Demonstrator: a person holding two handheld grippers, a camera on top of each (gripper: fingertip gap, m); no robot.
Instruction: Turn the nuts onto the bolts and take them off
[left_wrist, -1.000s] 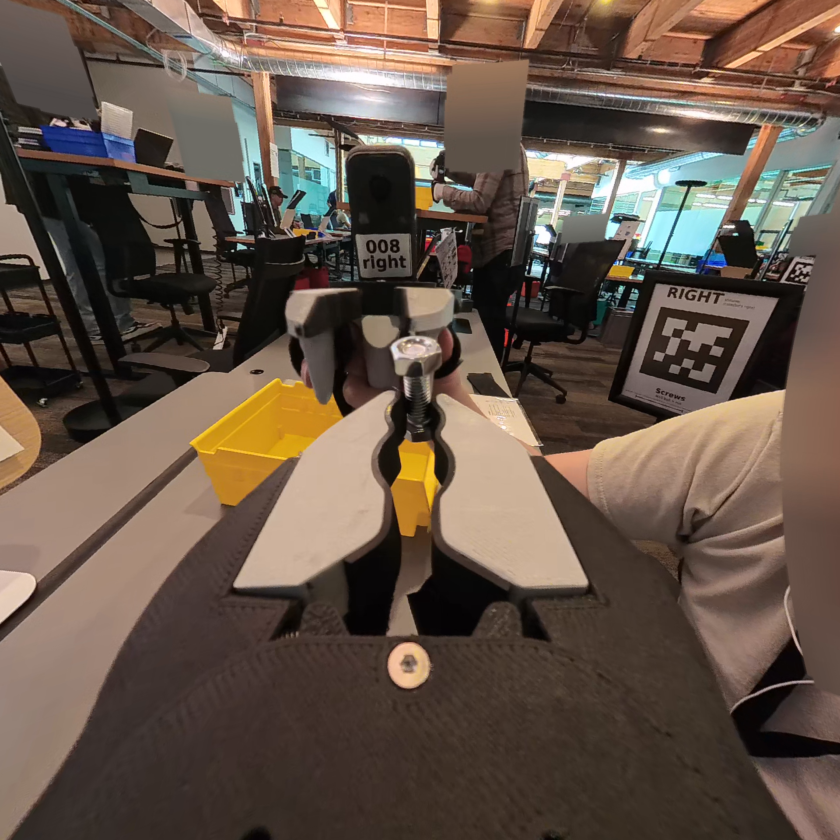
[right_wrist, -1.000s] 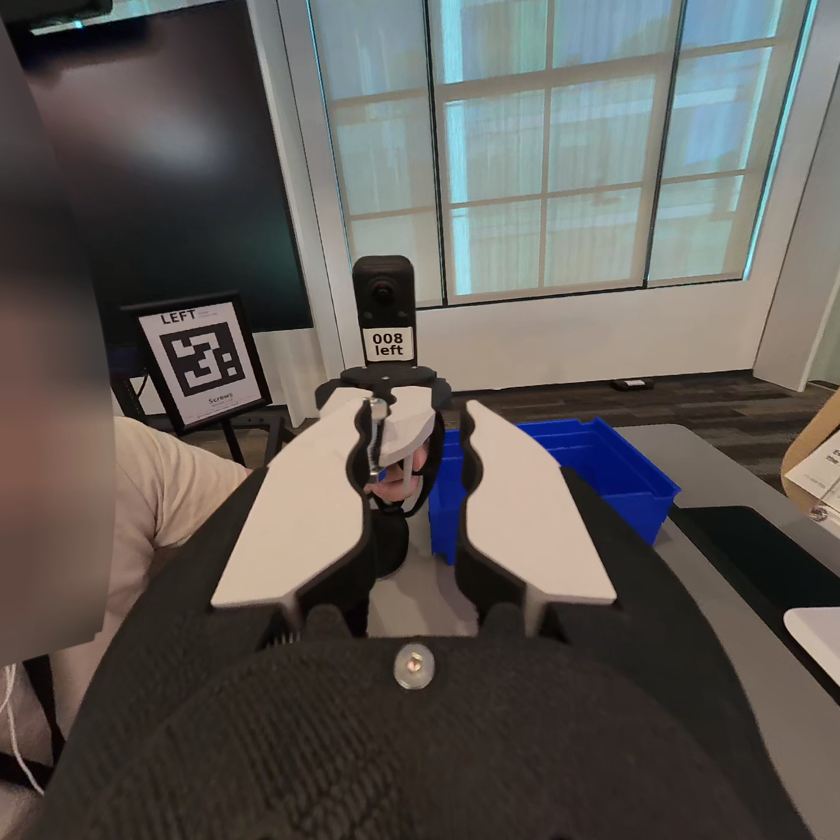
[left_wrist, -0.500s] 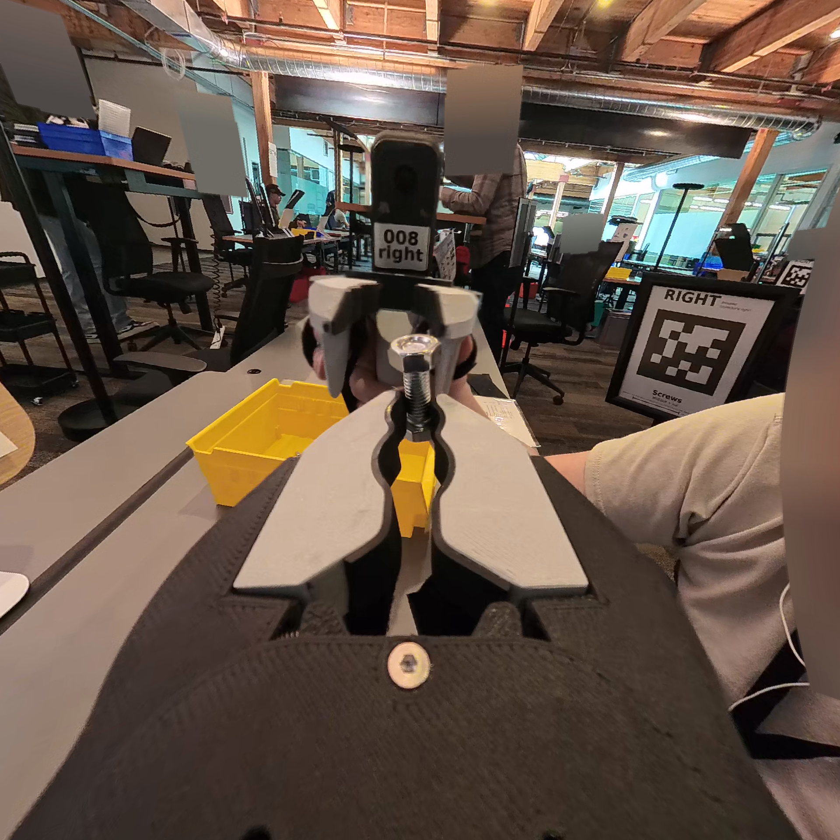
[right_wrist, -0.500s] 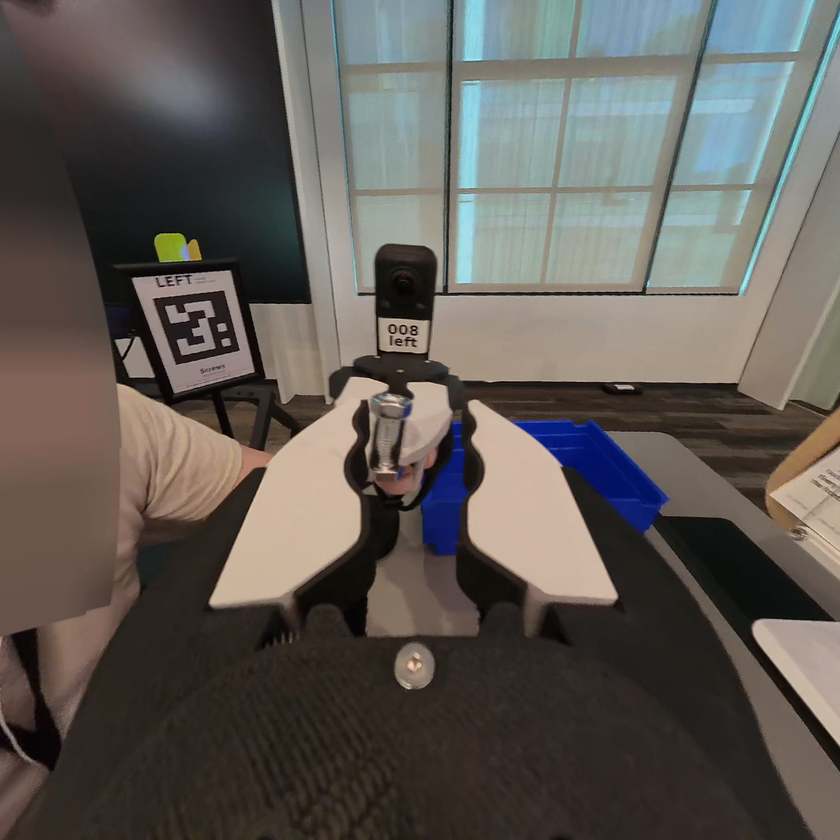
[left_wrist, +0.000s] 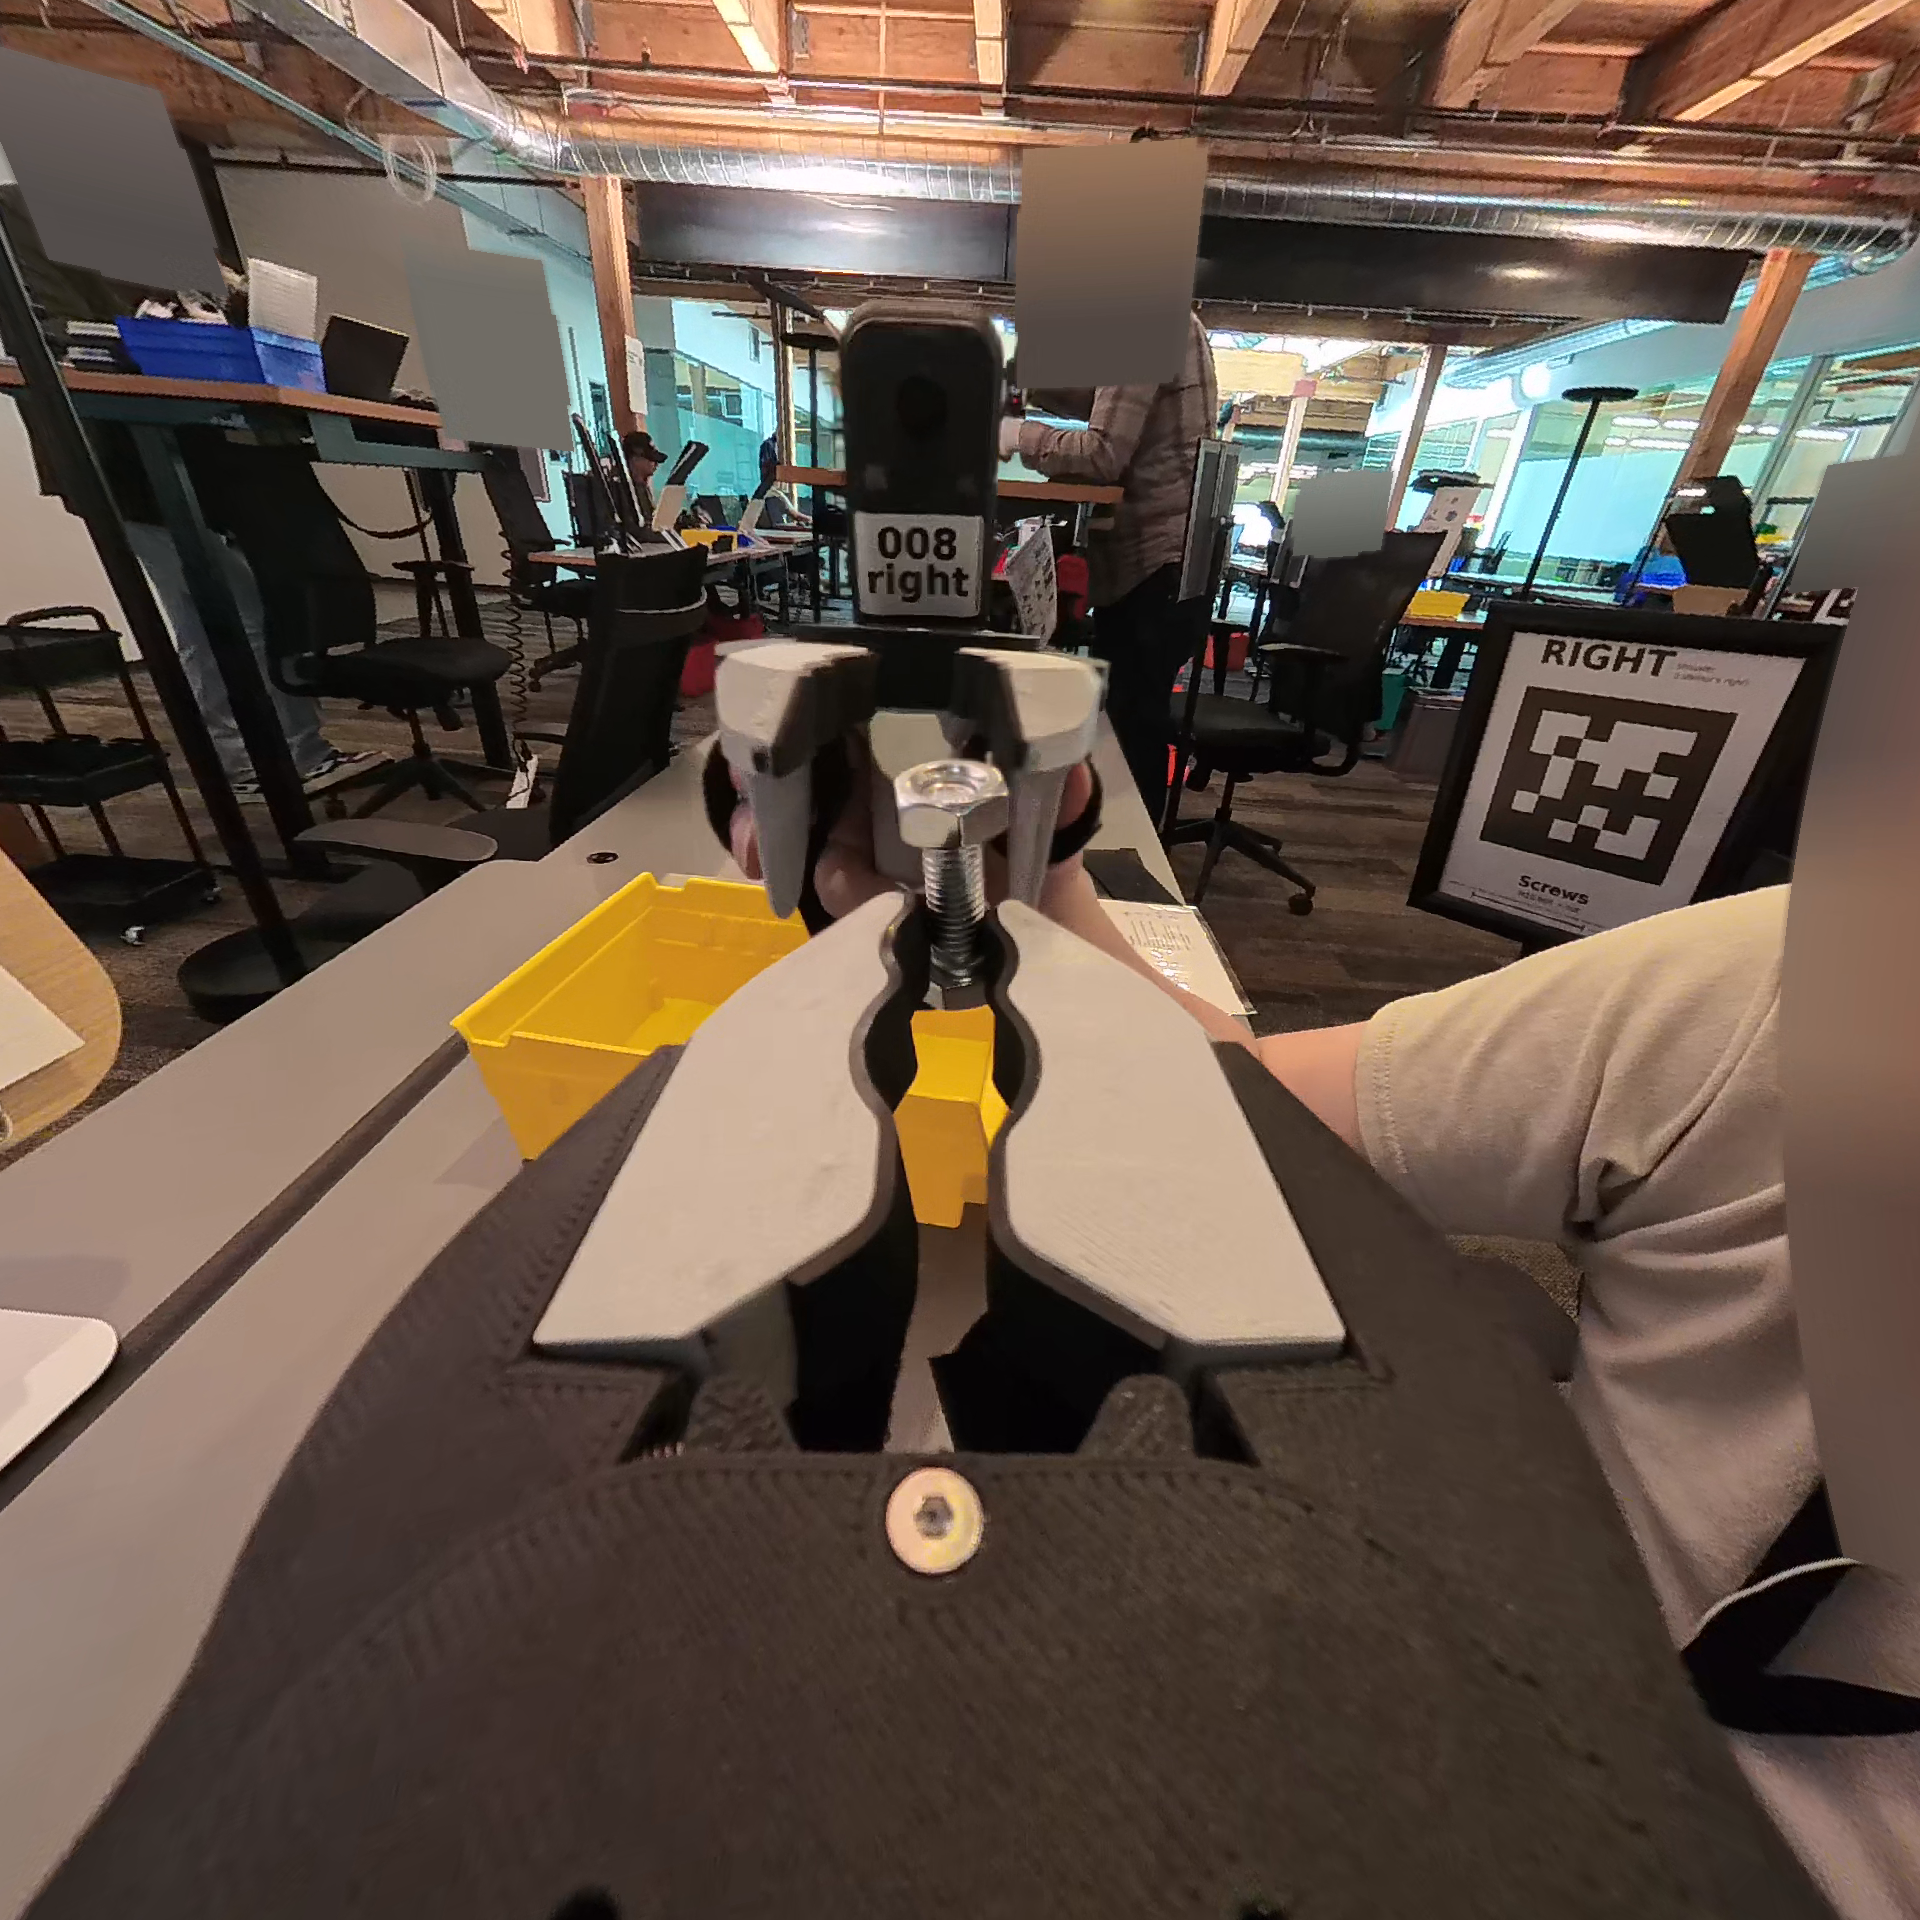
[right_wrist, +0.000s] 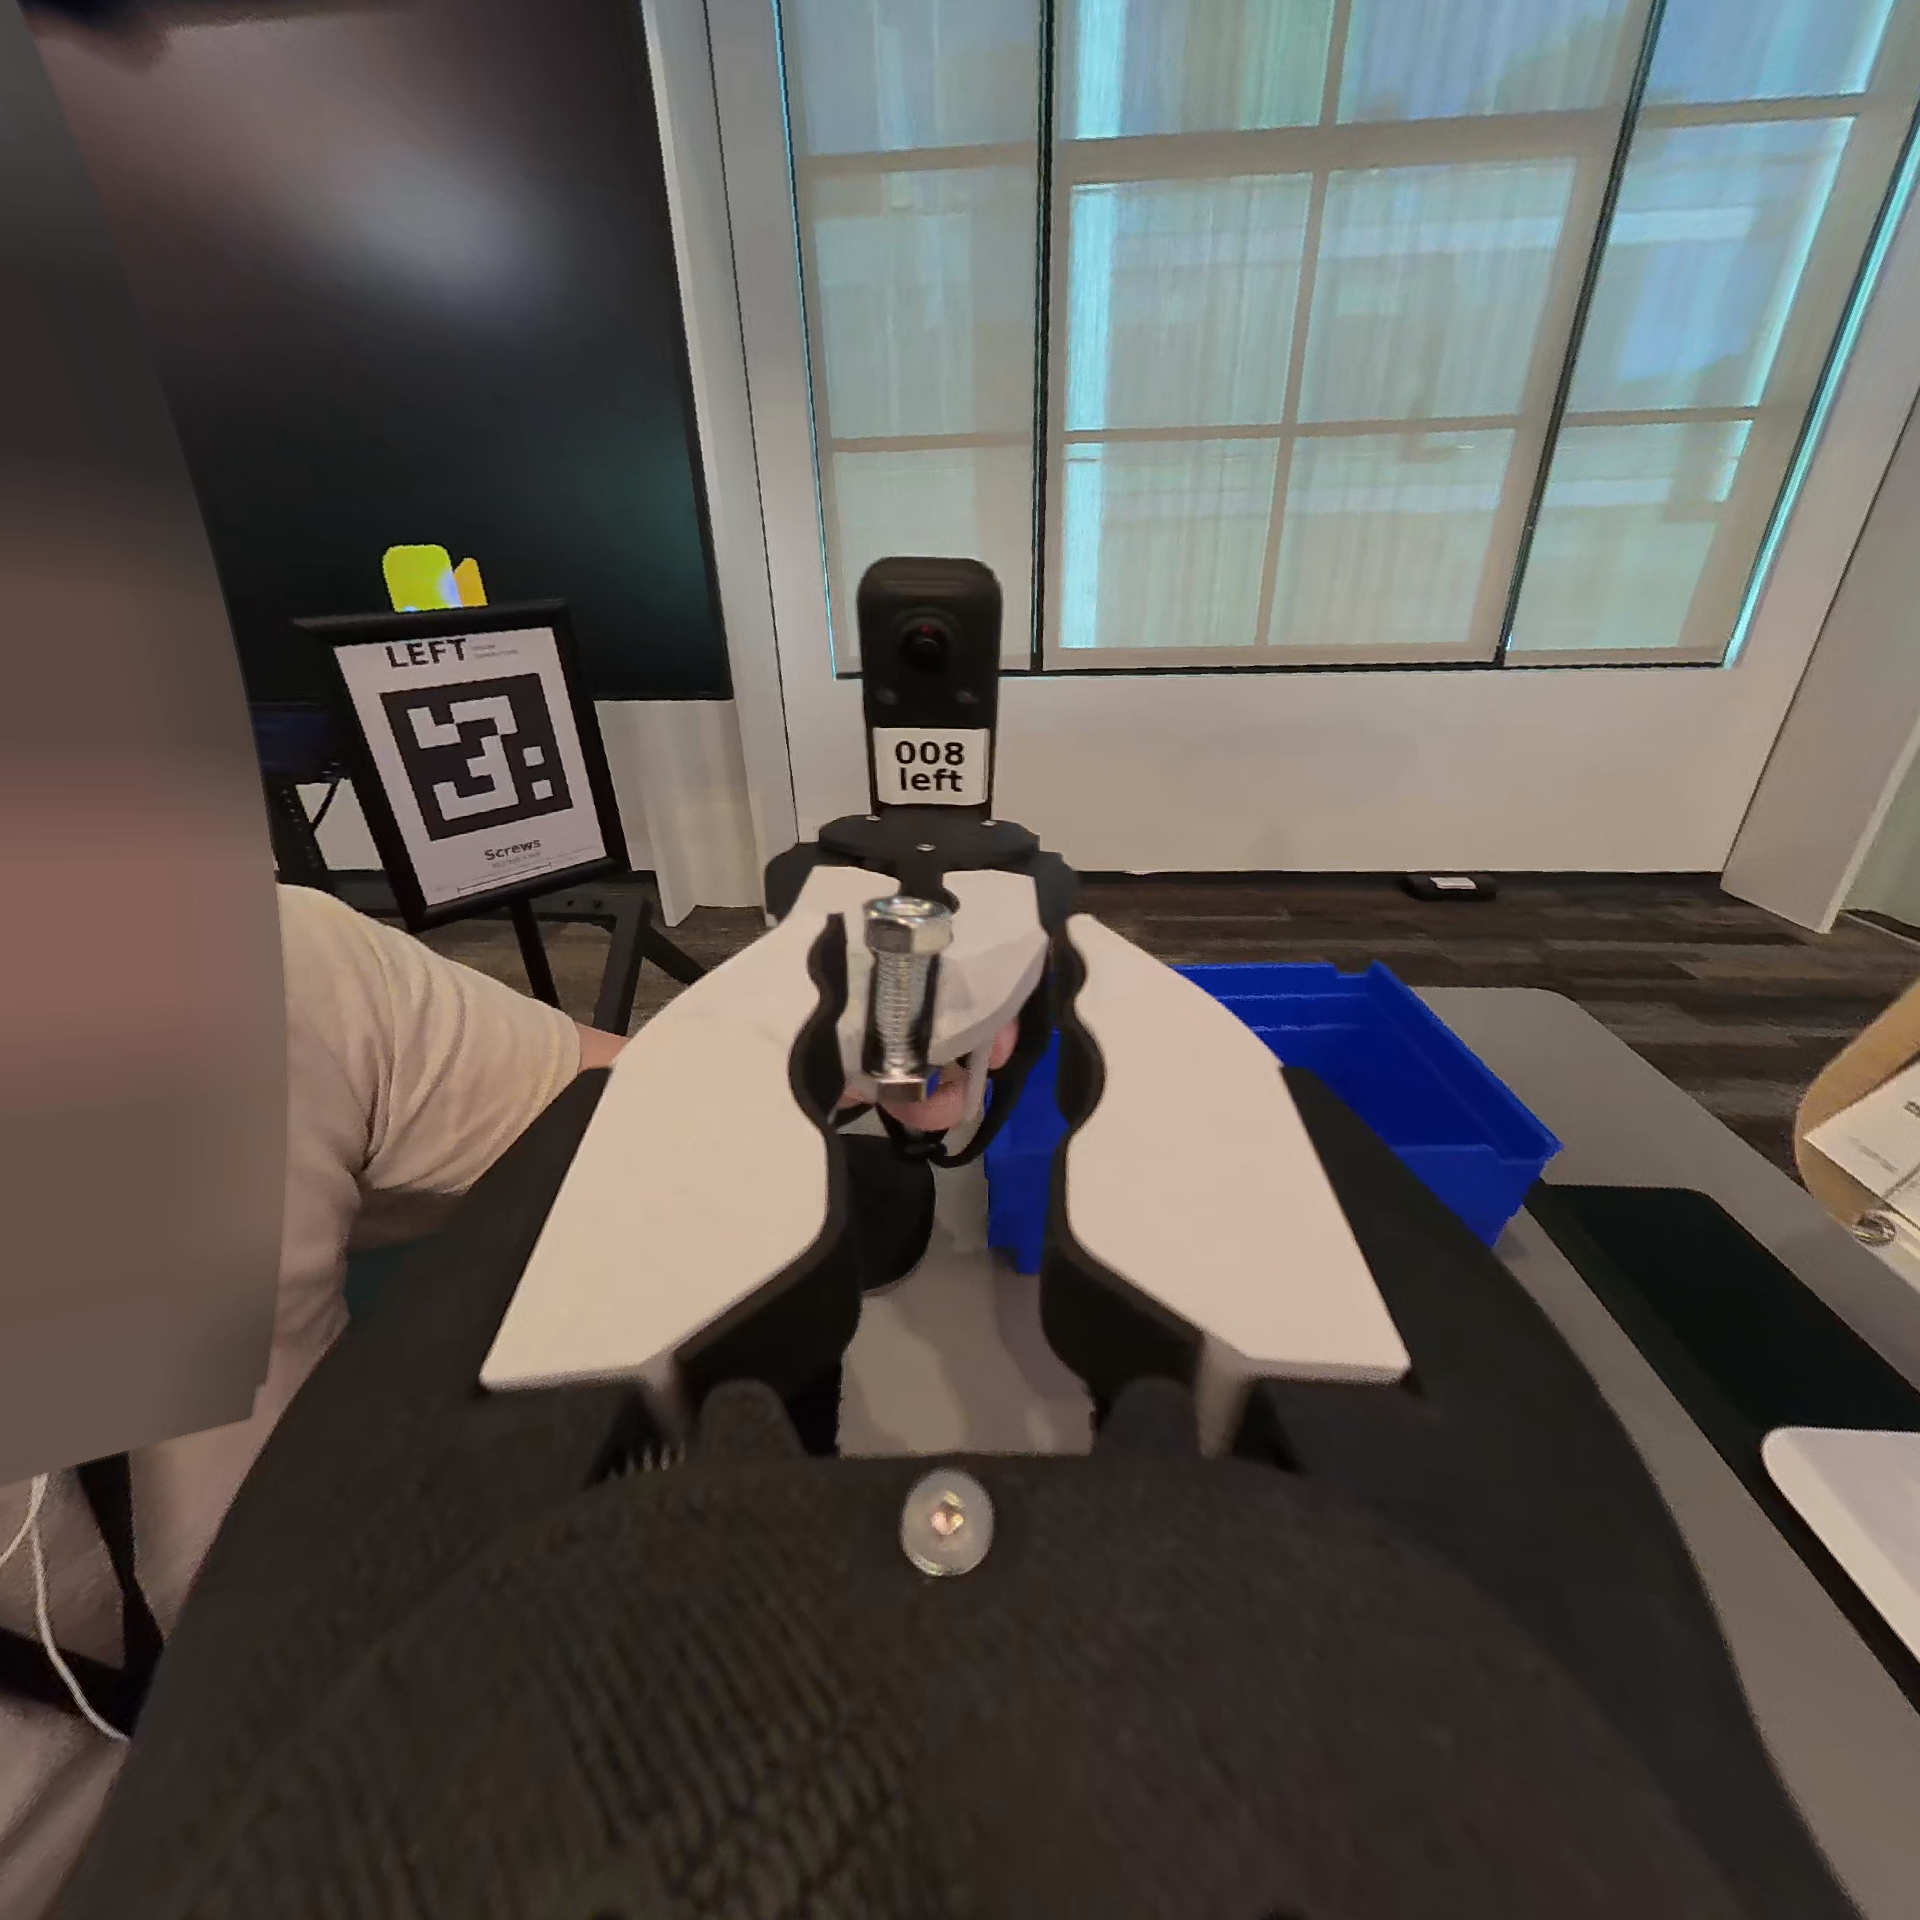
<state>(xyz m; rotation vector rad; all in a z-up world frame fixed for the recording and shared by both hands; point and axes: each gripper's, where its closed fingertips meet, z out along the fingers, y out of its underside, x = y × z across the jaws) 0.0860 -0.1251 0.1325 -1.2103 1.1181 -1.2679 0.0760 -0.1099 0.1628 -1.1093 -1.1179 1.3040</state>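
A silver hex bolt (left_wrist: 951, 831) stands upright, head on top. My left gripper (left_wrist: 951, 930) is shut on its lower end, where a nut (right_wrist: 902, 1086) sits on the thread. The bolt also shows in the right wrist view (right_wrist: 902, 987). My right gripper (right_wrist: 951, 935) is open and empty. Its fingers stand on either side of the bolt, which is nearer the left finger and touches neither. In the left wrist view the right gripper (left_wrist: 904, 899) faces me just behind the bolt, jaws spread.
A yellow bin (left_wrist: 623, 997) stands on the grey table (left_wrist: 260, 1122) behind my left gripper. A blue bin (right_wrist: 1351, 1060) stands beyond my right gripper. A person's beige sleeve (left_wrist: 1558, 1091) is at the right. Marker signs on stands and office chairs are farther off. Left and right tips are no more than a few centimetres apart.
The right gripper has come closer and now stands level around the bolt, still open. The left gripper has kept its hold on the bolt, now upright in the right view.
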